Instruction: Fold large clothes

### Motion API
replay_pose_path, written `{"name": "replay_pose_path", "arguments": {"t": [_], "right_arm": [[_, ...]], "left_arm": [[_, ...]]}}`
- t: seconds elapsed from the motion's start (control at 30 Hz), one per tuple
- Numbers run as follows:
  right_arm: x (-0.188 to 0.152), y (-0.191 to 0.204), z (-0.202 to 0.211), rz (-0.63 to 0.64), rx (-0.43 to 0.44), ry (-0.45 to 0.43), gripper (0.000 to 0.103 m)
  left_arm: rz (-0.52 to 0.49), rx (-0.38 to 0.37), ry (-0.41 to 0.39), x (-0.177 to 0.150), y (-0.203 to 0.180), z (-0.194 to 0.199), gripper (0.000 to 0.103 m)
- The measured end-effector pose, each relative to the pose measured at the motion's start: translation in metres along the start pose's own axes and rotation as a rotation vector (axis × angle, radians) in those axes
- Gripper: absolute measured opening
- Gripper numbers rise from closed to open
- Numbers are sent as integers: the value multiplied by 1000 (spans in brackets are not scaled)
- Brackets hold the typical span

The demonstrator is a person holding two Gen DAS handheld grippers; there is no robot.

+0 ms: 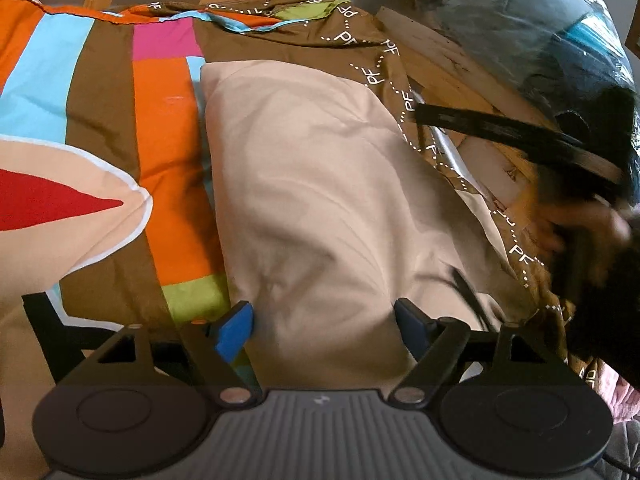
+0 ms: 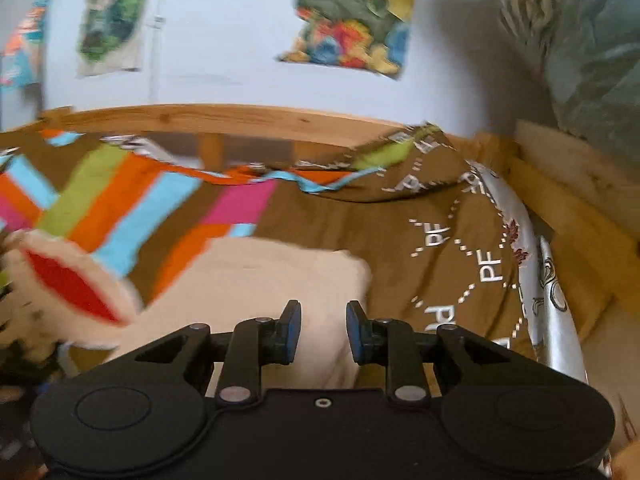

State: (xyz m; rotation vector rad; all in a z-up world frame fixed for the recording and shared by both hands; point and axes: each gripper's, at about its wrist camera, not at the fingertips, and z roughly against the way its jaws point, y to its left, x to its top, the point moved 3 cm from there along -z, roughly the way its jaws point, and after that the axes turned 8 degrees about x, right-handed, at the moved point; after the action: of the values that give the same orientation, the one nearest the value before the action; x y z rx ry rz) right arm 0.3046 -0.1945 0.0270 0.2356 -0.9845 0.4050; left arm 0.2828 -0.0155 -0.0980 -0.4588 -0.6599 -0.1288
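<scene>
A large beige garment lies folded into a long block on a striped bedspread. My left gripper hovers over its near end and is open wide, blue pads apart, holding nothing. In the right wrist view the same beige garment lies just beyond my right gripper, which is open with a narrower gap and nothing pinched. This view is blurred by motion. At the right edge of the left wrist view, a blurred hand holds a dark device over the garment's side.
A beige cushion with a red patch lies left of the garment. A wooden bed frame runs along the far side and right. A bagged pile of clothes is at the upper right. Posters hang on the wall.
</scene>
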Motion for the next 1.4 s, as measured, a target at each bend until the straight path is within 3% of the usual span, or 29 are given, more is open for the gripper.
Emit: {"name": "replay_pose_path", "arguments": {"t": [0.07,0.2,0.3,0.4,0.47,0.5,0.57,0.6,0.63,0.73,0.83,0.9,1.07,1.23,1.33,1.4], "right_arm": [[-17,14,11,33,27,29,26],[-66,18,-14,26,-34,166,24],[-86,22,-25,58,-76,143,24],[-87,30,-25,92,-113,139,24],[-80,27,-8,41,-118,121,25],[-78,26,1,15,-120,101,28],[-75,23,35,-37,-145,39,43],[-75,21,49,-57,-174,24,61],[-76,19,62,-80,-211,15,71],[-93,1,94,-227,-291,-9,72],[-117,-24,89,-415,-251,41,60],[-126,-31,81,-442,-240,49,57],[-123,-4,56,-175,-324,110,47],[-118,25,58,46,-401,67,29],[-118,52,53,303,-435,60,26],[-118,62,50,385,-429,55,26]], "left_arm": [[23,0,12,0,2,-2,84],[49,-6,23,0,5,-4,85],[14,17,16,-1,-1,-4,85],[6,32,10,-1,-3,-3,85],[19,32,18,-2,-2,-3,87],[29,33,19,-3,-1,-2,88],[42,35,18,-4,-1,-1,88],[43,39,17,-4,-1,-1,88],[40,44,15,-3,-2,-1,88],[37,46,12,-2,-3,-2,88],[48,37,11,-2,-1,-2,88],[49,36,10,-2,-1,-3,88],[36,47,0,-2,-2,-2,88],[32,55,-6,-2,-3,-1,88],[32,58,-7,-2,-2,0,89],[34,57,-6,-2,-1,0,89]]}}
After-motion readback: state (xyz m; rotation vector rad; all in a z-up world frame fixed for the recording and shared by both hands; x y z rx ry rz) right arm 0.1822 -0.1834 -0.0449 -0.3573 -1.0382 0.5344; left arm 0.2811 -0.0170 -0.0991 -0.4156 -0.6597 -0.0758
